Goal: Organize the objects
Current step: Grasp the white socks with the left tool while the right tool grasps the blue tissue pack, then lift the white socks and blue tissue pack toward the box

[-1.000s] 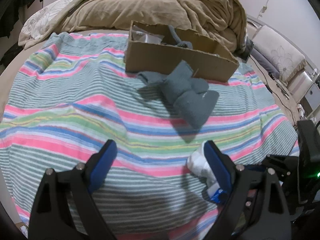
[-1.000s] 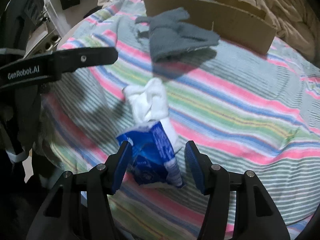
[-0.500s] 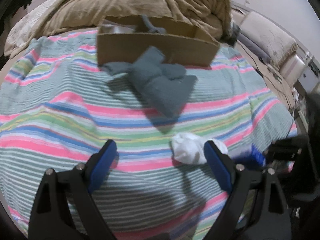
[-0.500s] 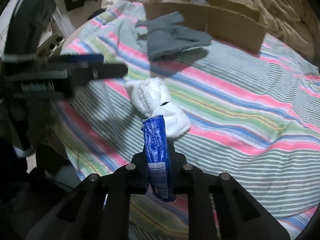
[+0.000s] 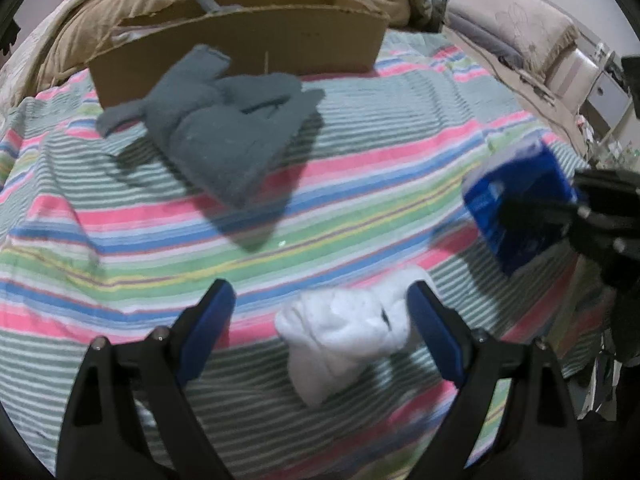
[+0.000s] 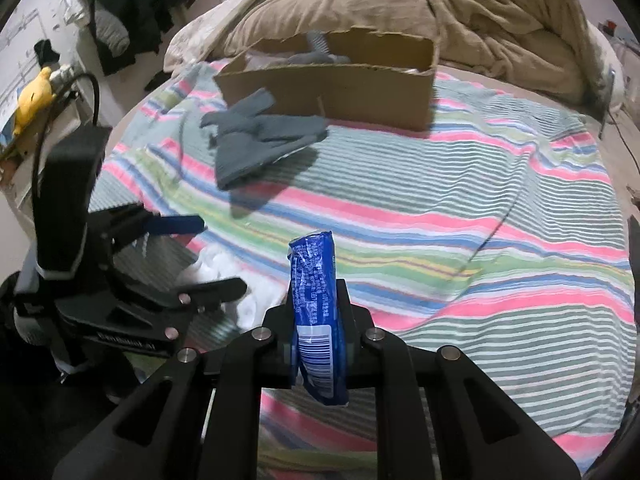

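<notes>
My right gripper (image 6: 317, 316) is shut on a blue snack packet (image 6: 316, 300) and holds it upright above the striped blanket (image 6: 480, 208); the packet also shows in the left wrist view (image 5: 520, 208). My left gripper (image 5: 320, 312) is open, its blue pads on either side of a white sock bundle (image 5: 344, 332) that lies on the blanket. A grey cloth (image 5: 224, 128) lies in front of a cardboard box (image 5: 248, 40). The box (image 6: 332, 80) holds some grey items.
A tan duvet (image 6: 420, 8) is heaped behind the box. Dark clothes (image 6: 140, 0) and a yellow toy (image 6: 34, 92) sit off the bed's left side. Pillows and furniture (image 5: 520, 28) stand to the right.
My right gripper closed on the blue packet and lifted it off the blanket. My left gripper moved forward and right until its pads came to either side of the white sock bundle.
</notes>
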A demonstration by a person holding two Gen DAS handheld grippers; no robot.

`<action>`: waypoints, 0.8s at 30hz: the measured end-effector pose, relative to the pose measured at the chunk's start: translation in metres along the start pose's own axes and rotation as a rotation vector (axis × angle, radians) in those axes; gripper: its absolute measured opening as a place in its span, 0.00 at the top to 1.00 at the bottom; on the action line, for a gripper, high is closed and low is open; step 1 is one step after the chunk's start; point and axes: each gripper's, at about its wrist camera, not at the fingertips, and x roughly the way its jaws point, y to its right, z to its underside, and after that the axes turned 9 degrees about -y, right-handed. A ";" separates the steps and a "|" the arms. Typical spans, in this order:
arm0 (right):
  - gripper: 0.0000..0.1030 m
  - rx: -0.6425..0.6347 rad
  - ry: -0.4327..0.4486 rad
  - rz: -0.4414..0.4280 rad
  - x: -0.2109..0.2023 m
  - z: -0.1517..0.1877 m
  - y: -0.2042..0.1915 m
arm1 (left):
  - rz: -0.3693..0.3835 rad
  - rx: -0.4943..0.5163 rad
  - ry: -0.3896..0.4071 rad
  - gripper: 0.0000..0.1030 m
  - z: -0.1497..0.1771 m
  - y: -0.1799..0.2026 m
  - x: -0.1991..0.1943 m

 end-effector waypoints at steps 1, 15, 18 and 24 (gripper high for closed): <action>0.85 0.005 0.005 -0.004 0.000 -0.001 0.001 | 0.004 0.005 -0.009 0.12 0.000 0.002 0.001; 0.85 0.034 0.019 -0.027 0.004 -0.003 0.012 | 0.059 0.090 -0.044 0.31 0.009 0.026 0.013; 0.85 0.039 0.020 -0.033 0.004 -0.003 0.013 | 0.083 0.076 -0.027 0.38 0.011 0.022 0.009; 0.85 0.061 0.045 -0.034 -0.003 -0.008 0.018 | 0.091 0.081 0.000 0.46 0.009 0.020 0.000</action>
